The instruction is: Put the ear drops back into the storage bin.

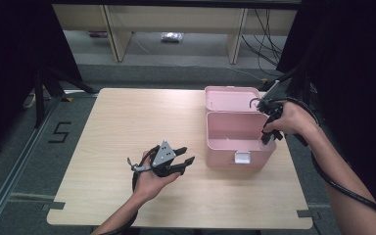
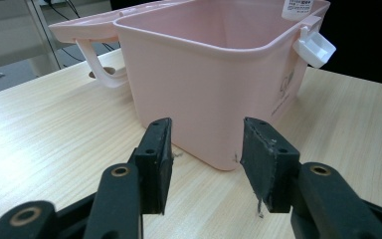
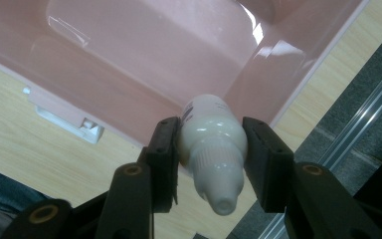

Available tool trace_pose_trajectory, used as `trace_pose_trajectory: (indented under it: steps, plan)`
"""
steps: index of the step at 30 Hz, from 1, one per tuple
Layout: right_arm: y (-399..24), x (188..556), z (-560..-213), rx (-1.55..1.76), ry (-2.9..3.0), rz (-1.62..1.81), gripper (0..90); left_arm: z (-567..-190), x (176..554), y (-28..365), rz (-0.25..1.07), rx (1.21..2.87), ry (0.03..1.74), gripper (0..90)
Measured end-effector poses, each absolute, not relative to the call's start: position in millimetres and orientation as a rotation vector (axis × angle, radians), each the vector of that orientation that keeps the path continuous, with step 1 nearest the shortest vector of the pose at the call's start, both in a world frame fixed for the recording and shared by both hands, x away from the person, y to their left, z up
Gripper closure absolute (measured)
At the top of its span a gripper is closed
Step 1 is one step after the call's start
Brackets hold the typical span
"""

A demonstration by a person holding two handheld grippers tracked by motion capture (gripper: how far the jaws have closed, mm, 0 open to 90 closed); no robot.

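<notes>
Pink plastic makes up the storage box, which stands open on the right half of the wooden table, its lid folded back flat behind it and its white latch facing the person. The right gripper hangs over the box's right-hand wall, jaws closed on a small white dropper bottle. In the right gripper view the two black pads press the bottle's shoulder from either side; its long axis runs along the jaws, with the nozzle tip pointing back toward the camera and the base pointing away, down into the pink interior. The bottle sits just above the inner corner of the box, inside the rim line as far as can be judged, so a release looks likely to drop it base first near the right wall.

Well apart, the left gripper rests in the person's left hand near the table's middle, jaws spread and holding nothing, aimed at the box's near corner. It is close to that corner without touching, placed to steady the box if needed.
</notes>
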State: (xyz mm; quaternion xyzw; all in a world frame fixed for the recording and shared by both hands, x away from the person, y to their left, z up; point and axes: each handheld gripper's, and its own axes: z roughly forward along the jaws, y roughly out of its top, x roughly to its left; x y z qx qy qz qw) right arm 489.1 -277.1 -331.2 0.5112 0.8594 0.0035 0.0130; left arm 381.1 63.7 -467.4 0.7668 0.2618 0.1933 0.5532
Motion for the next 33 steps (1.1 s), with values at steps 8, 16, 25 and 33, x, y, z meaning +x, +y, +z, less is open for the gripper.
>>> trace_pose_trajectory:
  steps: [8,16,25,33]
  plan:
    - [-273.3,488.2,-332.9,1.65,2.668,0.001,60.7,-467.9,380.8,64.2,0.457,1.812,0.621,54.8]
    - [-276.5,491.7,-338.1,1.59,2.685,0.005,60.8,-468.3,380.7,64.3,0.455,1.81,0.624,54.8]
    - [-274.2,491.3,-341.2,1.642,2.668,-0.005,60.8,-470.1,380.7,63.4,0.45,1.806,0.618,54.8]
    - [-274.6,492.6,-347.2,1.637,2.68,-0.016,60.8,-469.9,380.8,63.5,0.45,1.802,0.619,54.8]
